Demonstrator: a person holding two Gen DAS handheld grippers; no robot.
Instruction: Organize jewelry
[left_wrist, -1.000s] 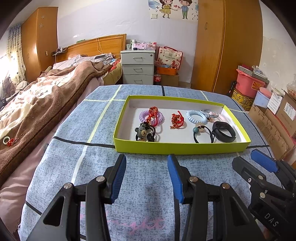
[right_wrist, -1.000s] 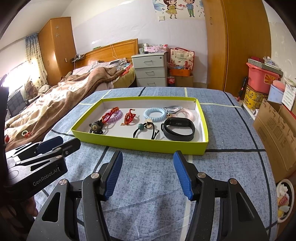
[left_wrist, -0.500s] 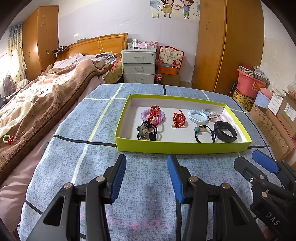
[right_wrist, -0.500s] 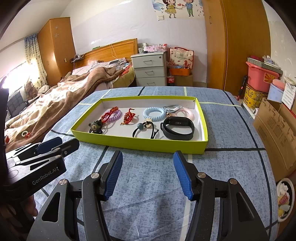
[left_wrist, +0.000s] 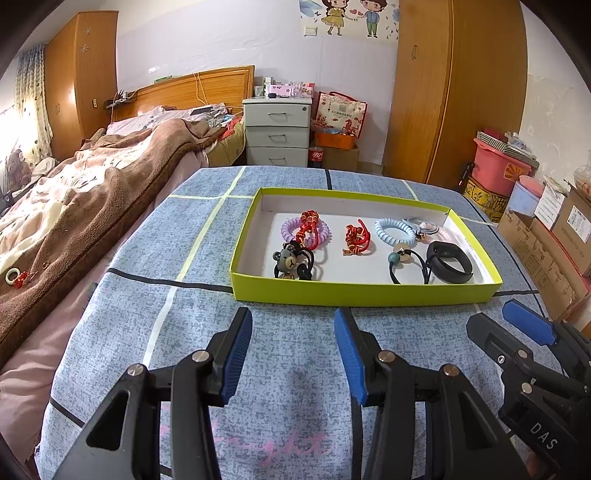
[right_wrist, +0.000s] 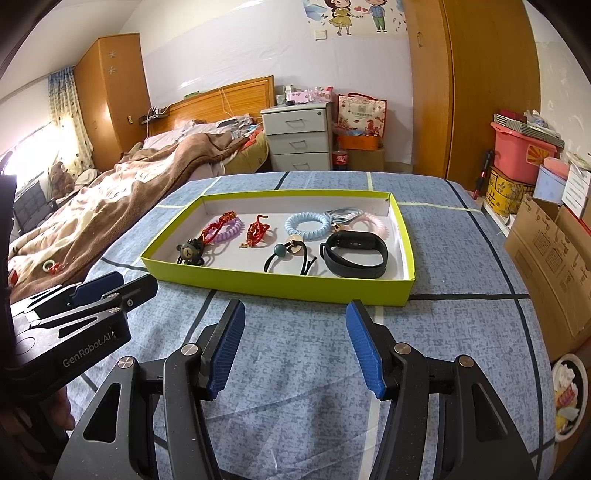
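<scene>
A yellow-green tray (left_wrist: 362, 294) (right_wrist: 273, 286) lies on the blue cloth and holds several pieces: a bear hair tie (left_wrist: 289, 261) (right_wrist: 191, 251), a purple coil tie with red cord (left_wrist: 305, 228) (right_wrist: 221, 229), a red knot charm (left_wrist: 355, 236) (right_wrist: 256, 229), a light blue coil tie (left_wrist: 393, 229) (right_wrist: 307, 224), a black bead tie (left_wrist: 402, 263) (right_wrist: 288, 254) and a black wristband (left_wrist: 448, 261) (right_wrist: 354, 254). My left gripper (left_wrist: 293, 345) (right_wrist: 110, 288) is open and empty, short of the tray. My right gripper (right_wrist: 294, 341) (left_wrist: 517, 325) is open and empty beside it.
A bed with a brown blanket (left_wrist: 85, 206) runs along the left; a small ring and red charm (left_wrist: 16, 277) lie on it. Cardboard boxes (right_wrist: 554, 258) and a pink bin (right_wrist: 521, 153) stand at the right. A white drawer unit (left_wrist: 277, 134) is behind.
Both views have drifted slightly; the tray sits a little lower and nearer in the left wrist view. Both grippers stay open and empty.
</scene>
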